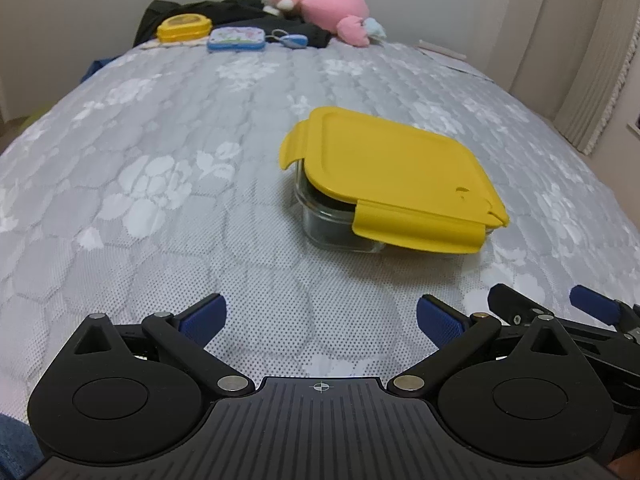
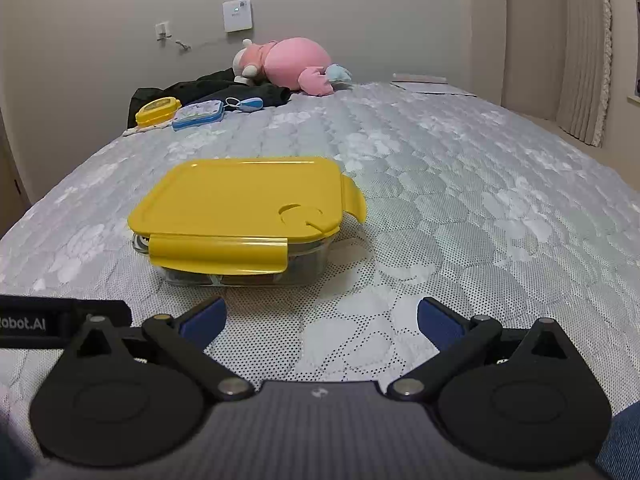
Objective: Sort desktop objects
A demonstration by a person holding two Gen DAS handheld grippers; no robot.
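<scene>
A glass food box with a yellow lid (image 1: 394,170) sits on the bed ahead and right of my left gripper (image 1: 321,316), which is open and empty, low over the mattress. The lid lies loosely on top with its side flaps unclipped. In the right wrist view the same box (image 2: 240,200) is ahead and left of my right gripper (image 2: 321,316), also open and empty. My right gripper also shows at the lower right of the left wrist view (image 1: 560,312). Dark contents show dimly through the glass.
At the far end of the grey patterned mattress (image 1: 160,184) lie a small yellow box (image 1: 184,27), a blue tin (image 1: 236,39), a blue key fob (image 1: 294,41), dark clothing (image 1: 224,12) and a pink plush toy (image 1: 320,4). Curtains (image 2: 580,48) hang on the right.
</scene>
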